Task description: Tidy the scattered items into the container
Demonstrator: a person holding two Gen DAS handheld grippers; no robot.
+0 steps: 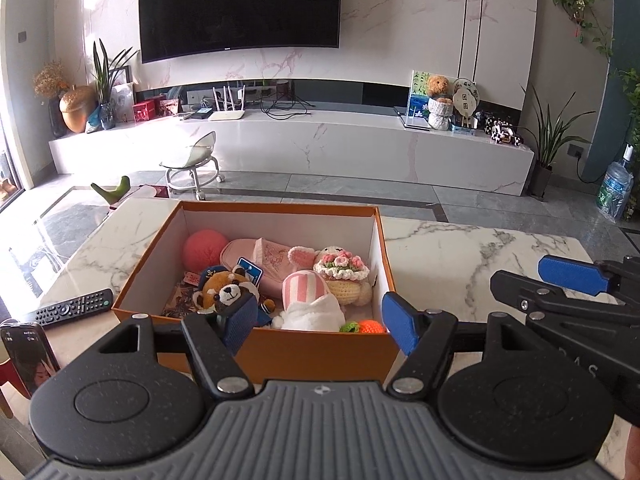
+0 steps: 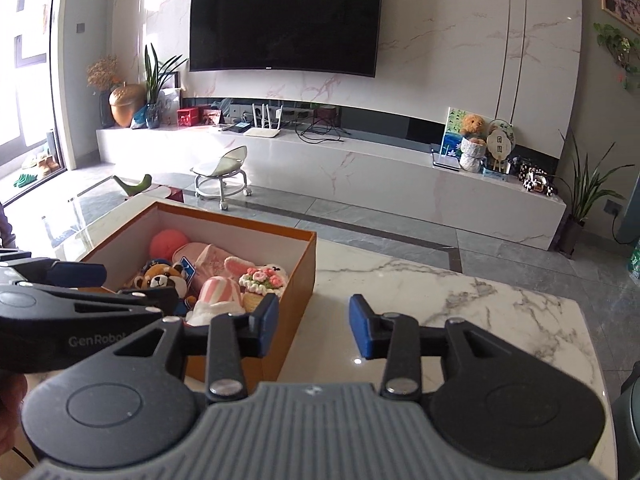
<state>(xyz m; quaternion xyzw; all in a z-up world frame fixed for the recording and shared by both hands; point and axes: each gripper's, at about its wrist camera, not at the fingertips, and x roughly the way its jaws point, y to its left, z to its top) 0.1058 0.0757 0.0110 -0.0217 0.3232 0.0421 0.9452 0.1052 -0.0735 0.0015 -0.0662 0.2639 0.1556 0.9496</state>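
- The cardboard box (image 1: 256, 344) sits on the marble table (image 1: 460, 248) and already holds the soft toys: a red ball (image 1: 205, 249), a pink pouch (image 1: 260, 260), a bear toy (image 1: 228, 290), a striped pink toy (image 1: 304, 292), a crochet rabbit with flowers (image 1: 342, 270) and a small orange crochet piece (image 1: 370, 326) in the near right corner.
- Judging by the bare table to the right of the box, the tidying looks close to finished; only a remote control (image 1: 74, 306) and a phone (image 1: 28, 356) lie outside it on the left, and whether they count as scattered items is unclear.
- If a final step remains, it is best done by checking both sides of the box before reaching and by lowering any item straight down over the rim, not dragging it across the toys.
- The left gripper (image 1: 318, 320) is held low over the near wall of the box, pointing across it, with jaws spread wide and nothing between them.
- The right gripper (image 2: 314, 326) is level beside the box's right wall, above bare table, jaws likewise apart and empty.
- The two grippers are close together, side by side, each visible in the other's view.
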